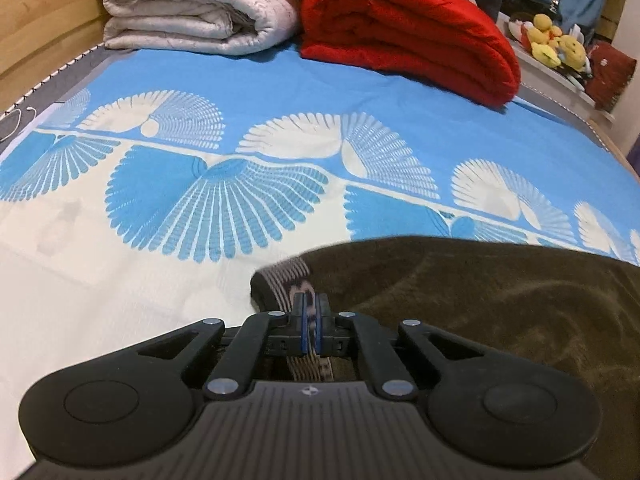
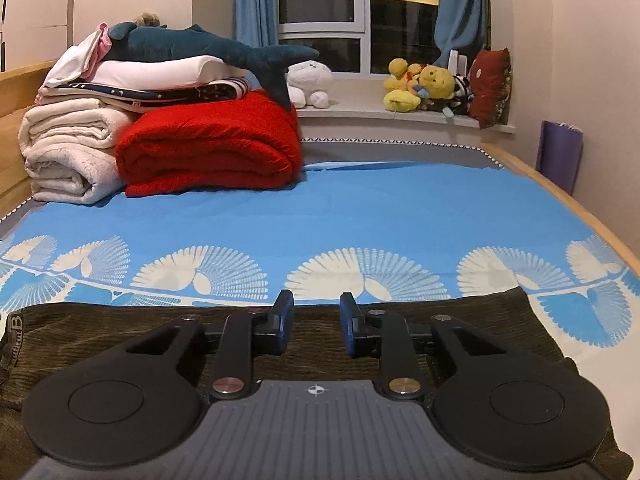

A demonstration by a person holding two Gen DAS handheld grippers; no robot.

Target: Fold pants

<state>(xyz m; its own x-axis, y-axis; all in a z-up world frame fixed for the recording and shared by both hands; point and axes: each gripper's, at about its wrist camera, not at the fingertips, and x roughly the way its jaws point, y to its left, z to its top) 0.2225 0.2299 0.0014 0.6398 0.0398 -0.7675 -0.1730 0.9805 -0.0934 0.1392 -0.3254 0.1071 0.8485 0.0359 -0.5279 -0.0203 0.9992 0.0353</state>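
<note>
Dark olive-brown corduroy pants (image 2: 460, 320) are lying flat on the blue-and-white fan-print bedsheet (image 2: 360, 216). Left gripper (image 1: 311, 316) is pinching their striped waistband (image 1: 286, 276); right gripper (image 2: 316, 322) is hovering spread above the cloth. Judgement: right should be clamping an edge too, then both lifting evenly.

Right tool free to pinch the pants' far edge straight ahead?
Probably yes: the right tool is open over the pants, and nothing lies between its fingers and that edge.
</note>
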